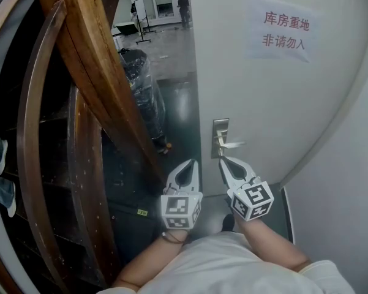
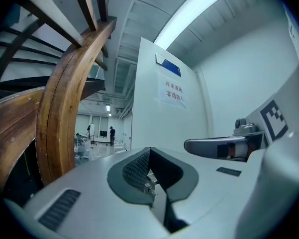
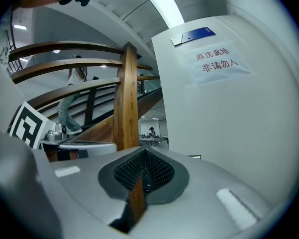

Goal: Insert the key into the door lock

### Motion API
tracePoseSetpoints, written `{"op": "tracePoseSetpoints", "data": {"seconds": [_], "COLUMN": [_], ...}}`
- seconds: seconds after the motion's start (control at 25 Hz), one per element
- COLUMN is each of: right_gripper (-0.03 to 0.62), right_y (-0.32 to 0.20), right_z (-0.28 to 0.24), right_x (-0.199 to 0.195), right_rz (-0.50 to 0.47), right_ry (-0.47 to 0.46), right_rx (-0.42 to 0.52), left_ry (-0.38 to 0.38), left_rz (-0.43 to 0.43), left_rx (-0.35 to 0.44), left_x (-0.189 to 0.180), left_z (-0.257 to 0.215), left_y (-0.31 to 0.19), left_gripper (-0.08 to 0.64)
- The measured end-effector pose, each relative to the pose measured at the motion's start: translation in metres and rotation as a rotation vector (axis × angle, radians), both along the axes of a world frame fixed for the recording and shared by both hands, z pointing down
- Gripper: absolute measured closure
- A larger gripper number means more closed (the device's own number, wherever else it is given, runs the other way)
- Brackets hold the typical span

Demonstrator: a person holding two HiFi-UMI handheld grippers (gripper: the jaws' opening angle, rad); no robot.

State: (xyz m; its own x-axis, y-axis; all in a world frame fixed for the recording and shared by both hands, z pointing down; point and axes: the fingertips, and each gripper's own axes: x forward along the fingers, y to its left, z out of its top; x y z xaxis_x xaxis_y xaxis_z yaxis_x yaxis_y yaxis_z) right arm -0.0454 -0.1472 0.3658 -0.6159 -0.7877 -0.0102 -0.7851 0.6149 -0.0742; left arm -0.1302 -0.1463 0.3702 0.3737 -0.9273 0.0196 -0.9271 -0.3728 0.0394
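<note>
The white door (image 1: pixel 275 97) carries a metal lock plate (image 1: pixel 220 130) with a lever handle (image 1: pixel 231 144). My right gripper (image 1: pixel 223 159) points at the plate's lower end, just short of it, pads (image 3: pixel 132 171) pressed together; only a thin dark sliver I cannot identify shows between them. My left gripper (image 1: pixel 193 162) hangs beside it to the left, off the door's edge. It is shut on a small notched silver key (image 2: pixel 149 183). Each gripper shows in the other's view: the right gripper (image 2: pixel 224 146) and the left gripper (image 3: pixel 84 146).
A paper sign (image 1: pixel 285 29) with red characters is taped to the door. A curved wooden stair railing (image 1: pixel 92 72) rises close on the left. Black-wrapped bundles (image 1: pixel 141 78) stand beyond it. A person (image 1: pixel 184 8) stands far off in the hall.
</note>
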Motion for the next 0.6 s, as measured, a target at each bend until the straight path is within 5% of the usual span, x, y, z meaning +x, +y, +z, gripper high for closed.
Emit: {"op": "tracePoseSetpoints", "data": {"seconds": [0.6], "right_gripper": [0.592], "right_y": [0.0046], "right_z": [-0.0014], "right_x": [0.0069], "right_rz": [0.006], "right_ry": [-0.005], "right_rx": [-0.01], "left_ry": [0.014], "left_rz": [0.01], "left_rx": [-0.016], "left_x": [0.0057], "left_z": [0.0008], "left_y": [0.0048], "left_gripper": [0.554]}}
